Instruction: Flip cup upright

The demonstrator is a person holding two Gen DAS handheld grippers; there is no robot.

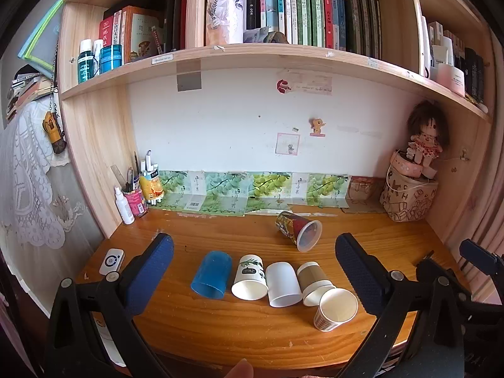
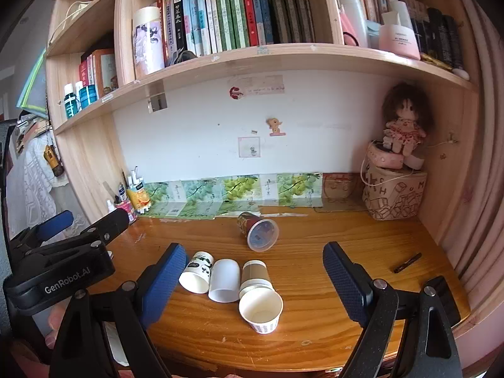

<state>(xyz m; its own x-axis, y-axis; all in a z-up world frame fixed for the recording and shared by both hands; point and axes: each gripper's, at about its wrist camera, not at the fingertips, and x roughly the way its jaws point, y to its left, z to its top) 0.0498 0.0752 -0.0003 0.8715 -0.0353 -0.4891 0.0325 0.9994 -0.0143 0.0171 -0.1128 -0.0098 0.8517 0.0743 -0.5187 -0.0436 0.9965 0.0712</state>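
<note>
— Hovering both claws wide open, empty: left gripper (image 1: 253,252), right gripper (image 2: 253,261). Cups (image 1: 283,283) lie tipped mid-desk (image 1: 220,324).
— I'd worry they roll; neighbours touch.

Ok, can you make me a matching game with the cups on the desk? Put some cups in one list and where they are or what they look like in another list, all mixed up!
Cups:
1. blue plastic cup
2. plain white cup
3. red patterned cup
4. checked paper cup

Clues:
A. lies alone, nearer the wall
B. left end of the row, on its side
C. nearest the desk's front edge, mouth tilted upward
D. lies between the leaf-print cup and the brown-sleeved cup

Pairs: 1-B, 2-D, 3-A, 4-C
</note>
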